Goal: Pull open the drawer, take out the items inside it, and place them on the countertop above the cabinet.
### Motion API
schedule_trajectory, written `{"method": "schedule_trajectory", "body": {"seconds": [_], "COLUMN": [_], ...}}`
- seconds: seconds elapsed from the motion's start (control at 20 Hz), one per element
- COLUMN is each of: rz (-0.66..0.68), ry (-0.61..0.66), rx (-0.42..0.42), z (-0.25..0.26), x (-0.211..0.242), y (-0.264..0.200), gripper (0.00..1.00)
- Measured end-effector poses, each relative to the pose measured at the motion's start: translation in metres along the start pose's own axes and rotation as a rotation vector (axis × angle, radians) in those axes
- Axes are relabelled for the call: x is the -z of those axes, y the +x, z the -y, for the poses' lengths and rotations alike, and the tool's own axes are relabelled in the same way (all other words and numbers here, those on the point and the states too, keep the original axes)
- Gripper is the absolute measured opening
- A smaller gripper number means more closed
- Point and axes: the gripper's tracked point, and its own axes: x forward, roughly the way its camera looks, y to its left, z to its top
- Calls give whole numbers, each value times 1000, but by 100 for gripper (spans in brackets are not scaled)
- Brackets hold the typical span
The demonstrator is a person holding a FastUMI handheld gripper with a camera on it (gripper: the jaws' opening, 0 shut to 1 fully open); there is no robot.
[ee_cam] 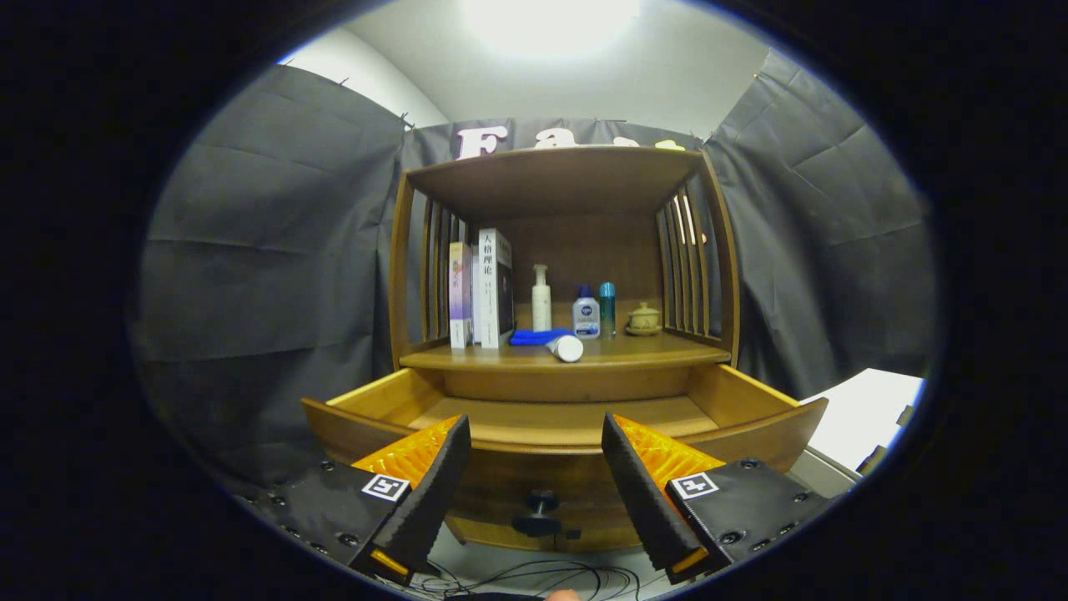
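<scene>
The wooden drawer (751, 434) of the cabinet stands pulled out toward me, and the part of its floor I see is bare wood. Its black knob (541, 502) sits on the front panel, below and between my fingers. My gripper (536, 434) is open and holds nothing, its black-padded fingers (438, 484) spread in front of the drawer's front rim. On the countertop (651, 355) above the drawer lie a white tube (567, 347) on its side and a blue item (538, 336) behind it.
Books (482, 288) stand at the countertop's left. A white pump bottle (541, 298), two small bottles (596, 312) and a small lidded pot (643, 319) line its back. A shelf top roofs the niche. A white surface (868, 409) lies to the right; cables (534, 576) trail below.
</scene>
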Motion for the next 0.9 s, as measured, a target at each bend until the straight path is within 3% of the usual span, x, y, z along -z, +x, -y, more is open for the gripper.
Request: {"method": "schedule_trajectory", "body": {"seconds": [0.45,0.9], "rz": [-87,-112], "ry": [-47,-18], "rx": [8,68], "z": [-5,6], "x": [55,63], "y": [11,26], "gripper": [98,96]}}
